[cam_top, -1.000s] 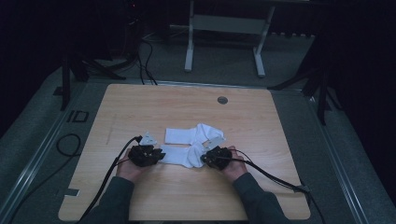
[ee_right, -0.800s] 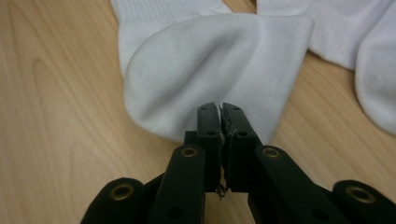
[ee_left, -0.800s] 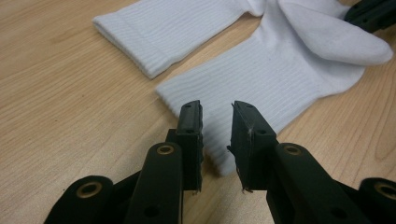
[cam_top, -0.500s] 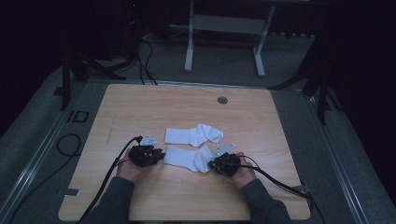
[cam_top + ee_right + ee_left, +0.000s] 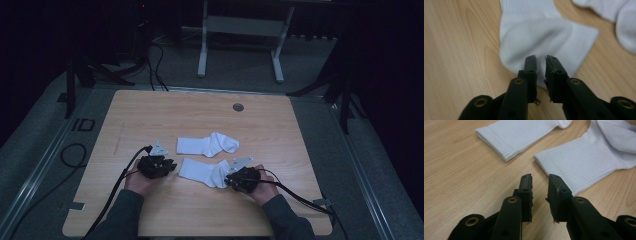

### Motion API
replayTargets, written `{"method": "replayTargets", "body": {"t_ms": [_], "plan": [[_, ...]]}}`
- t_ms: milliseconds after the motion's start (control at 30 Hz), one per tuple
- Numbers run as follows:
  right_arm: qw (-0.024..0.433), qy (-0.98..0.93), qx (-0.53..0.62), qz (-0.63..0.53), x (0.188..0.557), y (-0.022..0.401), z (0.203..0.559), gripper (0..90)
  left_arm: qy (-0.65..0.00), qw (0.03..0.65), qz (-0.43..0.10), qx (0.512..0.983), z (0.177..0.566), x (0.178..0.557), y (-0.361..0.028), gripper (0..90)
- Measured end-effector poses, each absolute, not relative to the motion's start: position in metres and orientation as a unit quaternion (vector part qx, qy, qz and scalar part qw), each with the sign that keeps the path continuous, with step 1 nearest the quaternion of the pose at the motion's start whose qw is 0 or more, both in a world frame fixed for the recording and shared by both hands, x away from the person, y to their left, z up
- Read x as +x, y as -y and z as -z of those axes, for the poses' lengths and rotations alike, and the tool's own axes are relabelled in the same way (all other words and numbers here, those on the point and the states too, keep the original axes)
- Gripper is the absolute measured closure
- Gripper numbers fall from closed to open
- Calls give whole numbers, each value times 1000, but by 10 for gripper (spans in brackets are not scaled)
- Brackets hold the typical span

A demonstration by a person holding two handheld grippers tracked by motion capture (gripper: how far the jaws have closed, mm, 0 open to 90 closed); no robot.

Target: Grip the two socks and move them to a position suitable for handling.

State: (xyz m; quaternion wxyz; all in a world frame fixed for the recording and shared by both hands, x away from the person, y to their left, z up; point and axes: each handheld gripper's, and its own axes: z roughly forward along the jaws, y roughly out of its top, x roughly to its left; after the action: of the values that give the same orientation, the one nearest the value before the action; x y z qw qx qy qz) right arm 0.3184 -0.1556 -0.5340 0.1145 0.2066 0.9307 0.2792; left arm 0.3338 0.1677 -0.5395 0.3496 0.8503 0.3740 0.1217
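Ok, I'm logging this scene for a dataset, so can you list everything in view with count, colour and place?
near sock: one, white, flat on the table between the two grippers, toe end towards the right gripper
far sock: one, white, just beyond the near sock, apart from it
table: one, light wood, centre of the high view
round insert: one, grey, set in the tabletop near its far edge
stand: one, pale grey metal, on the floor beyond the table
left gripper: one, black, jaws apart with nothing between them, just short of the near sock's cuff
right gripper: one, black, over the near sock's toe end, jaws just opening, a narrow gap showing
hands: two, dark sleeves, from the bottom edge
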Motion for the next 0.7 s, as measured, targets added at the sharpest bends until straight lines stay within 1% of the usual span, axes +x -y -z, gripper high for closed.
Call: {"method": "replayTargets", "body": {"t_ms": [133, 167, 233, 267, 433, 500, 567, 600, 667, 700], "plan": [[123, -927, 200, -294, 315, 146, 523, 713, -375, 349, -122, 850, 540, 334, -168, 733], [123, -927, 200, -294, 315, 146, 523, 713, -375, 349, -122, 850, 540, 334, -168, 733], [123, -924, 193, -305, 314, 137, 517, 682, -377, 349, -121, 849, 540, 333, -168, 733], [123, -924, 193, -305, 314, 137, 517, 682, -377, 349, -121, 850, 540, 333, -168, 733], [118, -927, 184, -304, 316, 120, 519, 599, -377, 350, -121, 849, 540, 333, -168, 734], [109, -927, 191, -304, 319, 115, 525, 588, -376, 350, -121, 849, 540, 333, -168, 734], [113, -931, 202, -281, 324, 114, 534, 589, -376, 350, -121, 849, 540, 333, -168, 733], [114, -933, 203, -273, 326, 113, 538, 607, -375, 349, -121, 850, 540, 333, -168, 734], [110, -935, 200, -272, 327, 111, 540, 691, -375, 349, -121, 850, 540, 333, -168, 734], [111, -934, 200, -275, 327, 111, 540, 749, -375, 348, -120, 851, 540, 333, -168, 733]]}}
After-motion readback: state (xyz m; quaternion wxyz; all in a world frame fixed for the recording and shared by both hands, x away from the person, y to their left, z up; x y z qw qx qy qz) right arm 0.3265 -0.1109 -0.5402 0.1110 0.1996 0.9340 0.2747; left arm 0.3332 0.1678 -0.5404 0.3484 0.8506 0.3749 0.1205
